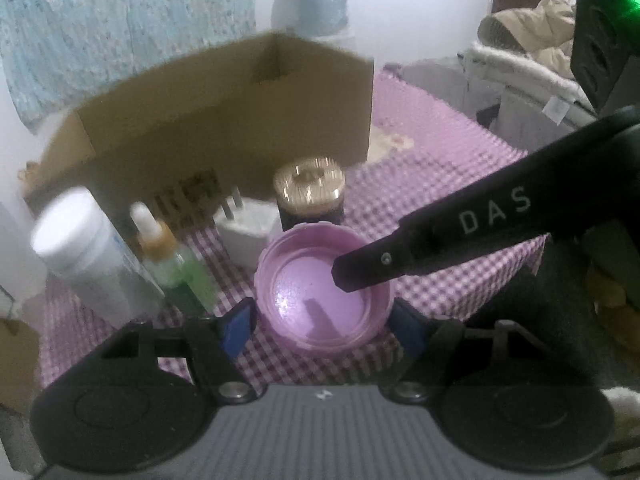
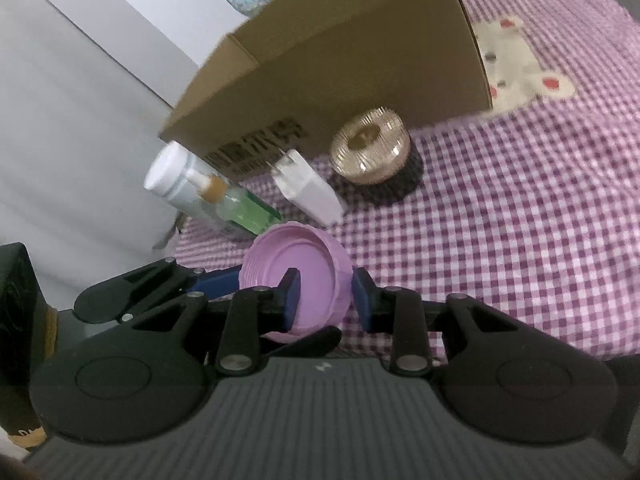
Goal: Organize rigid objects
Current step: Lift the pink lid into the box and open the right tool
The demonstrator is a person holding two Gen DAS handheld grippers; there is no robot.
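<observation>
Item 1 — white bottle (image 1: 76, 248), far left on my purple checked cloth (image 1: 440, 168), standing with its white cap on; in the right wrist view it sits at (image 2: 172, 176), nearest the wall.

Item 2 — green dropper bottle (image 1: 180, 268), just beside the white bottle on its right, touching or nearly so; amber collar, white tip. Seen again at (image 2: 240, 208).

Item 3 — white plug adapter (image 1: 248, 232), prongs pointing toward the cardboard box (image 1: 224, 120); it lies between the dropper bottle and the jar, also at (image 2: 308, 188).

Item 4 — dark jar with gold lid (image 1: 310, 192), upright, just in front of the box (image 2: 340, 60); in the right wrist view at (image 2: 372, 148).

Item 5 — pink lid (image 1: 320, 292), hollow side up, in front of the adapter and the jar. My left gripper (image 1: 322, 326) has its blue pads (image 1: 238, 328) spread wide to either side of the lid; whether they touch its rim I cannot tell, and they do not clamp it.

Item 6 — my right gripper (image 2: 324, 298), reaching in from the right. One finger sits inside the lid (image 2: 304, 272), the other outside its wall, so the jaws straddle the rim. The outer pad (image 2: 362, 300) shows a narrow gap to the wall, so this tool reads as spread, not clamped. From the left wrist view only one black finger (image 1: 360, 272) shows, its tip inside the lid's hollow.

Item 7 — a cream bear patch (image 2: 520, 64) on the cloth, right of the box.
</observation>
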